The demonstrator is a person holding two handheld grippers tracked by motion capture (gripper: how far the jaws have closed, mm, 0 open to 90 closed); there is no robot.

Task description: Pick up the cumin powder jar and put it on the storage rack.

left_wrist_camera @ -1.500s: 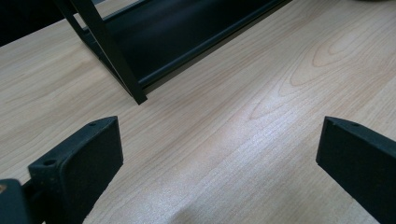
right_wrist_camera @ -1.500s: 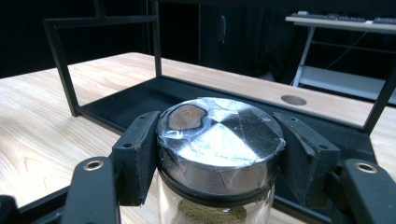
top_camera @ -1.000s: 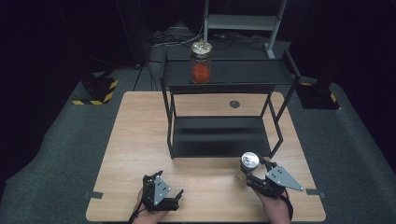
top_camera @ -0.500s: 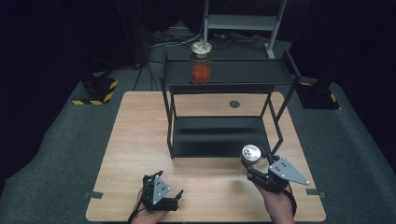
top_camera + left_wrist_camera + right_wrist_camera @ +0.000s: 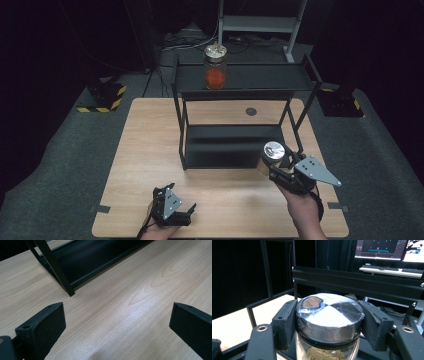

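Note:
My right gripper (image 5: 272, 167) is shut on a glass jar (image 5: 271, 157) with a silver lid and brownish contents, held just off the front right corner of the black two-tier shelf (image 5: 240, 80). In the right gripper view both jaws press the sides of the jar's lid (image 5: 329, 315). A second jar (image 5: 215, 66) with red contents and a metal lid stands on the shelf's top tier. My left gripper (image 5: 172, 210) rests near the table's front edge, open, with bare wood between its fingers (image 5: 42, 327).
The shelf stands on a wooden table (image 5: 150, 145) with a small dark disc (image 5: 251, 111) behind it. The shelf's front left leg (image 5: 60, 275) is close ahead of the left gripper. Yellow-black floor blocks (image 5: 102, 97) lie beyond the table.
My right gripper has carried the jar a little up and toward the shelf's front right corner. The left gripper has stayed put.

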